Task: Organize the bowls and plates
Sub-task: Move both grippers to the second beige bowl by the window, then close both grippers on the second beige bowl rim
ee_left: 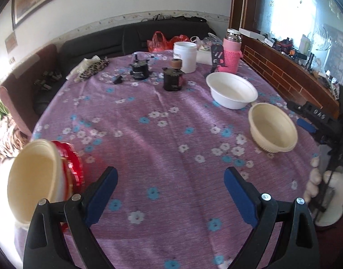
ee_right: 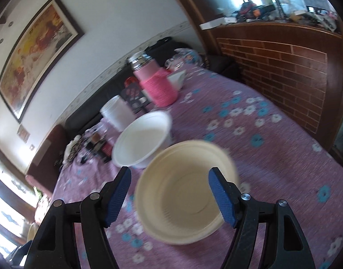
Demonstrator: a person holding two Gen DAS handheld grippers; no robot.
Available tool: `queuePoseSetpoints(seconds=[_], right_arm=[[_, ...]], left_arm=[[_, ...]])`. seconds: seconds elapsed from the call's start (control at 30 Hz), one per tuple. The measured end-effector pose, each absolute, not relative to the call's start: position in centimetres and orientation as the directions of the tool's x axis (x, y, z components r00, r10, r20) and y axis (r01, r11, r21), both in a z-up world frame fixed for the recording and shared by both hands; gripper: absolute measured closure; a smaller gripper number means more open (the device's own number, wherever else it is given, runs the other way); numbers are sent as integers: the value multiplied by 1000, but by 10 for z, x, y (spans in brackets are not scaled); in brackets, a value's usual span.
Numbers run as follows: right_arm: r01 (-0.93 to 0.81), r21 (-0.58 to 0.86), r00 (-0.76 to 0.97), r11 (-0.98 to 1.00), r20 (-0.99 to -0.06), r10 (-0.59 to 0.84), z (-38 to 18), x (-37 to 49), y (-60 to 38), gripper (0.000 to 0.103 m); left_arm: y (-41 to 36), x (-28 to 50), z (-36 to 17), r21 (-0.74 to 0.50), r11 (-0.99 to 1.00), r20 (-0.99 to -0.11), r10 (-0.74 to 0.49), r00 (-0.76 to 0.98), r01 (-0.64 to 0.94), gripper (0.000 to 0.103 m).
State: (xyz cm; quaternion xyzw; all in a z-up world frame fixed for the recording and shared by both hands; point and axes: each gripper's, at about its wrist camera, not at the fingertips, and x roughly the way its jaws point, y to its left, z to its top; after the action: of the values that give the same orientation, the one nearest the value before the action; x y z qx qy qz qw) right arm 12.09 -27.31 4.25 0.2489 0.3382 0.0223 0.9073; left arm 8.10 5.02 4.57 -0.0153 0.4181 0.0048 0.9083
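We are in a home living room: a dark sofa [ee_left: 131, 38] along the wall, a framed painting [ee_right: 36, 58] above it, a table under a flowered cloth [ee_left: 162, 134]

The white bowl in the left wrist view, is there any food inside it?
No, the white bowl stands upright on the purple cloth and its inside shows only bare white surface.

Two cream bowls [ee_left: 273, 129] [ee_left: 33, 179], one white bowl [ee_left: 232, 93], one white tub [ee_left: 185, 56], one pink flask [ee_left: 231, 51], two dark jars [ee_left: 140, 68] [ee_left: 173, 78] on the counter [ee_left: 149, 134].
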Motion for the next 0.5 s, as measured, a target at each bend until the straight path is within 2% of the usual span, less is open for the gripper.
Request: queuePoseSetpoints(seconds=[0.2,0.3,0.5], right_arm=[[183,437,802,880,-584,124,21,125,-291,28],[202,483,768,852,-618,169,7,132,-300,28],[188,525,746,830,-626,227,-2,132,-305,28]], left_arm=[[24,116,37,-104,995,-787,-85,611,5,8],[8,138,32,-131,991,-793,-114,599,15,8],[-30,188,12,-180,983,-819,-174,547,43,8]])
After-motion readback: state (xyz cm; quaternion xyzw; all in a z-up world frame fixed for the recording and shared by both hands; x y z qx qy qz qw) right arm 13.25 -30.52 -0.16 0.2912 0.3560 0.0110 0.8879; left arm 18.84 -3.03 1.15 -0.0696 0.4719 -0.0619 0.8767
